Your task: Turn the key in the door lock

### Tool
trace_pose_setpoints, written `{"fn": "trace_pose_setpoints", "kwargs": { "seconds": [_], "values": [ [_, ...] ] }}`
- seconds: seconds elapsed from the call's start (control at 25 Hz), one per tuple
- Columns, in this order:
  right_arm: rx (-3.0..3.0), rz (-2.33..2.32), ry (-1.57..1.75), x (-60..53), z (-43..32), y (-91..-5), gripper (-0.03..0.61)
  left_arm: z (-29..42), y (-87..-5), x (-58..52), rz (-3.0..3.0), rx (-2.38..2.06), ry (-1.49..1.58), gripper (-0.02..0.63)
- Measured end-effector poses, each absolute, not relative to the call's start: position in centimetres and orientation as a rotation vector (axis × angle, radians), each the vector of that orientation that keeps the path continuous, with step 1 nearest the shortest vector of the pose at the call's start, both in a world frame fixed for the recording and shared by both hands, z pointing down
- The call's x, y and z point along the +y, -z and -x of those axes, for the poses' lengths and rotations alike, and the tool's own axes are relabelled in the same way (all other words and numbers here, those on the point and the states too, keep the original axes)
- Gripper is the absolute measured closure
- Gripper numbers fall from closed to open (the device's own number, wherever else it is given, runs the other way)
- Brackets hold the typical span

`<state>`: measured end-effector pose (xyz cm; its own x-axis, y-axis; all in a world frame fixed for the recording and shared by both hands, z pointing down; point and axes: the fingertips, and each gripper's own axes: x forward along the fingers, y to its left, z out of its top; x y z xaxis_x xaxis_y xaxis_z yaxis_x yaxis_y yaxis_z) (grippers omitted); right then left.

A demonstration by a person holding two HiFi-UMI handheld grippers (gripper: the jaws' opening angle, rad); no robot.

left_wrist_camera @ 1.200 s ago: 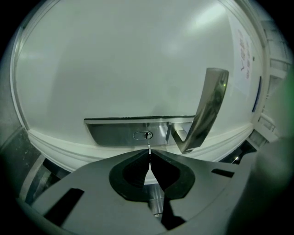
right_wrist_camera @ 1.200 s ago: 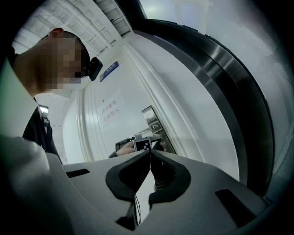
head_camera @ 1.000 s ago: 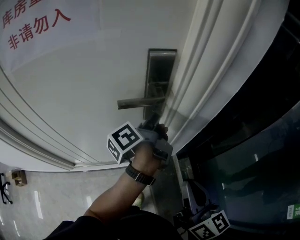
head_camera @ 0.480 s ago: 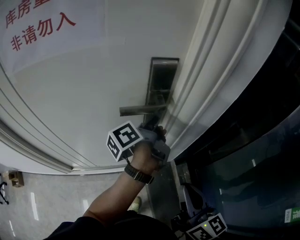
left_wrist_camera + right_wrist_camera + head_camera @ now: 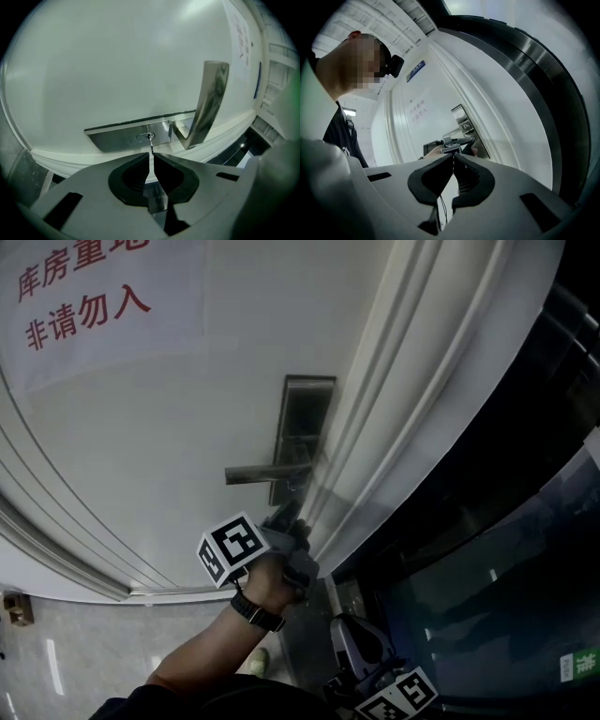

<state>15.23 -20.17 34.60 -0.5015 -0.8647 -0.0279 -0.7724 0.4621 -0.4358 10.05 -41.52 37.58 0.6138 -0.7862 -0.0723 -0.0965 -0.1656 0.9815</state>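
The steel lock plate [image 5: 306, 418] with its lever handle [image 5: 262, 472] sits on the white door [image 5: 150, 427]. My left gripper [image 5: 289, 510] is pressed up to the plate just below the handle. In the left gripper view a thin key [image 5: 151, 146] runs from the keyhole [image 5: 145, 137] in the lock plate [image 5: 117, 139] back into the jaws. My left gripper [image 5: 152, 156] is shut on it, and the handle [image 5: 209, 101] stands to the right. My right gripper [image 5: 352, 643] hangs low, away from the door. In its own view the right gripper [image 5: 453, 156] is shut and empty.
A paper sign with red characters [image 5: 84, 292] is stuck on the door, upper left. The ribbed white door frame [image 5: 394, 390] runs diagonally beside the lock, with dark glass [image 5: 506, 549] to its right. Pale floor tiles [image 5: 84, 662] lie below.
The head view has shifted, so lock and handle sit lower and further left. My left gripper stays at the lock, shut on the key. The right gripper stays low.
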Motion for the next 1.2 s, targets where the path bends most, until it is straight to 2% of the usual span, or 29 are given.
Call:
{"fn": "trace_pose_setpoints", "kwargs": {
  "seconds": [0.24, 0.64, 1.2],
  "values": [
    [2.473, 1.413, 0.549, -19.9, -15.3, -34.6, 0.565, -10.6, -38.2, -37.7, -1.71, -0.708, 0.662, 0.606],
    [2.517, 1.411, 0.515, -19.6, -15.0, -34.9, 0.566, -11.1, -37.0, -30.5, -2.197, -0.773, 0.448, 0.607],
    [2.562, 1.424, 0.453, -20.6, -14.0, -34.7, 0.566, -10.0, -33.9, -24.3, -2.641, -0.917, 0.354, 0.607]
  ]
}}
